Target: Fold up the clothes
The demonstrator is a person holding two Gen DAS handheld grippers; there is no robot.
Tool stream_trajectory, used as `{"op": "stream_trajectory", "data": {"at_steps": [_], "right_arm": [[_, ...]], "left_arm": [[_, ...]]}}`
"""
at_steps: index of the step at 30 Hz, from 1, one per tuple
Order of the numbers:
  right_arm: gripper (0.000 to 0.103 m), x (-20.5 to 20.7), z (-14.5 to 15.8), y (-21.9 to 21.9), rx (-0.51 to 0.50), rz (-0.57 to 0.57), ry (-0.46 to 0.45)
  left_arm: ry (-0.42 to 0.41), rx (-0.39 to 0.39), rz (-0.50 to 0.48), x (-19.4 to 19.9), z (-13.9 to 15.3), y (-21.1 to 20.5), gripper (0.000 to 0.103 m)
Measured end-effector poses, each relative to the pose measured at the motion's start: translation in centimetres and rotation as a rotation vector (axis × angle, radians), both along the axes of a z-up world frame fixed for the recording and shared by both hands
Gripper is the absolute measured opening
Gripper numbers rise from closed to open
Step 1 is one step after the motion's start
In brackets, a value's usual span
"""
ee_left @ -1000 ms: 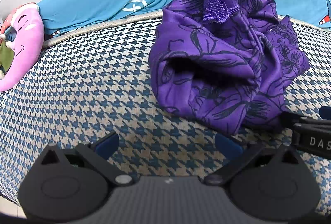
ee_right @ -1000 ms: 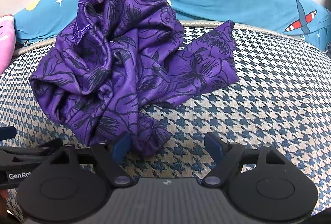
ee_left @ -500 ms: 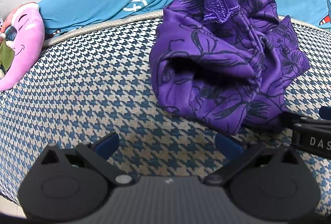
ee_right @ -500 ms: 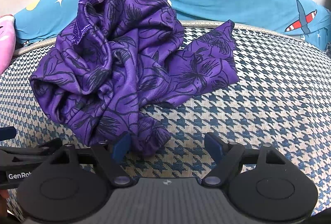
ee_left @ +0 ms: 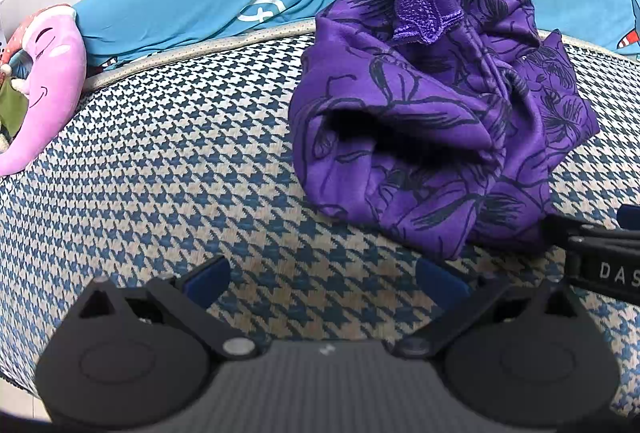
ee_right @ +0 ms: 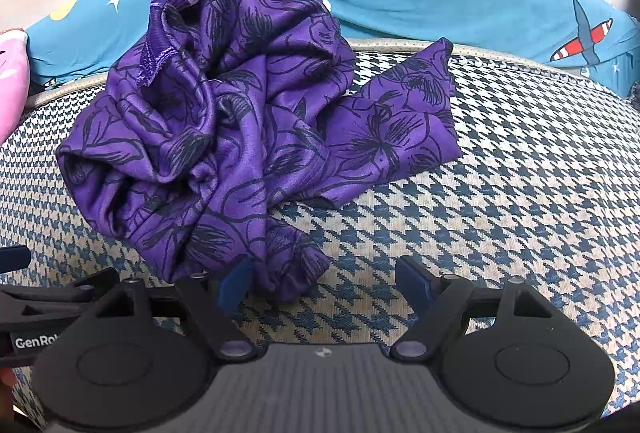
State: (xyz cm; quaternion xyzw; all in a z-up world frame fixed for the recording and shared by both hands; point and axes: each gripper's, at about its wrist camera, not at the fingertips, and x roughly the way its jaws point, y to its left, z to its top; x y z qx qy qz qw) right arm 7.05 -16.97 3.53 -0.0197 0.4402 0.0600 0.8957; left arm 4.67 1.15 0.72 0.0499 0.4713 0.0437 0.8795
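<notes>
Both my jaws stand wide open, holding nothing; the purple garment (ee_right: 240, 137) lies crumpled, so perhaps I should take a clear edge.

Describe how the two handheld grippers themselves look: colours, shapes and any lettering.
Both are matte black. The left gripper and right gripper each have two round lobes, angled link arms with silvery pivot pins, a ribbed grey centre panel and blue fingers. White lettering shows partly on their sides: "DAS" and "GenRo".
</notes>
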Motion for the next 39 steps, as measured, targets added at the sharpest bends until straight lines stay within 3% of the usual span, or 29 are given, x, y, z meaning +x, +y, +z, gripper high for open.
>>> {"op": "stream_trajectory", "data": {"at_steps": [15,31,39], "right_arm": [[0.079,0.3,0.3,-0.3,0.028,0.005,-0.022],[0.079,1.3,2.5,-0.7,0.142,0.072,-0.130],[0.079,1.8,3.2,1.1,0.184,0.167,-0.188]], "left_arm": [[-0.039,0.020,0.008,0.2,0.5,-0.3,0.103],[-0.146,-0.034,0.041,0.3,3.0,0.9,0.103],[-0.180,-0.098,0.084,0.7,4.2,2.5,0.103]]}}
